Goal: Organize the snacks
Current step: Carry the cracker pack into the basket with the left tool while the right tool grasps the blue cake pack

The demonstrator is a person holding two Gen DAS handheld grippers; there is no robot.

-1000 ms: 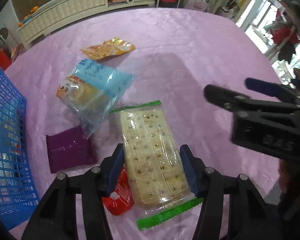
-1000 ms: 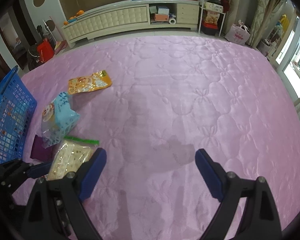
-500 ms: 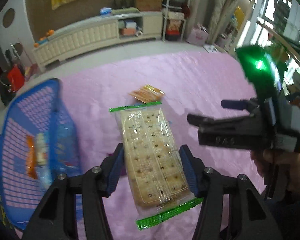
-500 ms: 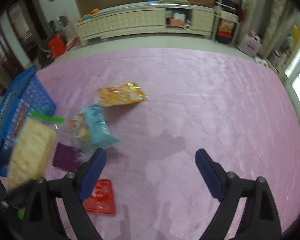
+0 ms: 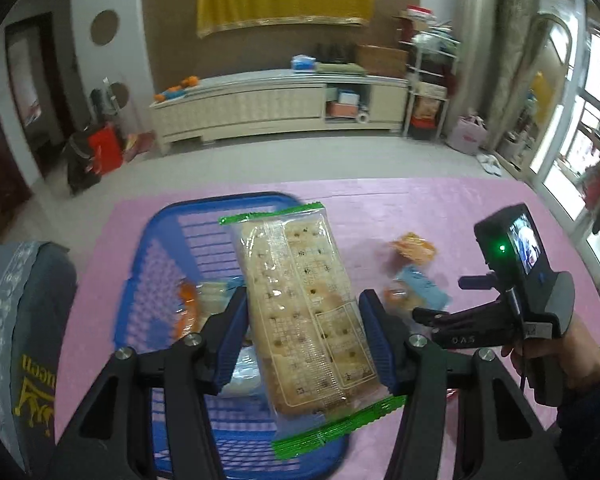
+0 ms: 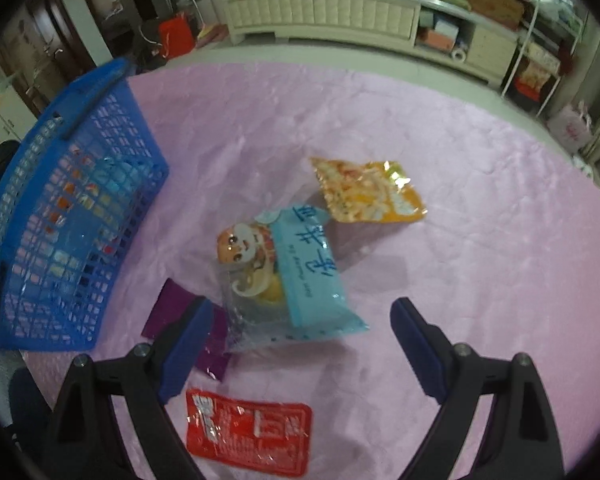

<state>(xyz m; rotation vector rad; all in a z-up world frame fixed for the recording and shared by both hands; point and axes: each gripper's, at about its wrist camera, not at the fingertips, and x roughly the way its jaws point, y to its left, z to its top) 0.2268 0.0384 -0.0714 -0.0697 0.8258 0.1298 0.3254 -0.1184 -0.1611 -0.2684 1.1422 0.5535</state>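
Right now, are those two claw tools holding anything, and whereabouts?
The left gripper clamps the cracker pack across its lower half, by its long edges. The right gripper holds nothing.

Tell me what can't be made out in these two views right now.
- Basket contents: left wrist view, blurred and covered by the cracker pack; right wrist view, only scraps through the mesh.
- Purple packet: right wrist view, partly under the blue bag.
- Red packet print: blurred.

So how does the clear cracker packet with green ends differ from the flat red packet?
The cracker packet is clamped in the left gripper above the blue basket; the red packet lies on the pink cloth. The cracker packet is see-through, the red one opaque. Both are sealed snacks.
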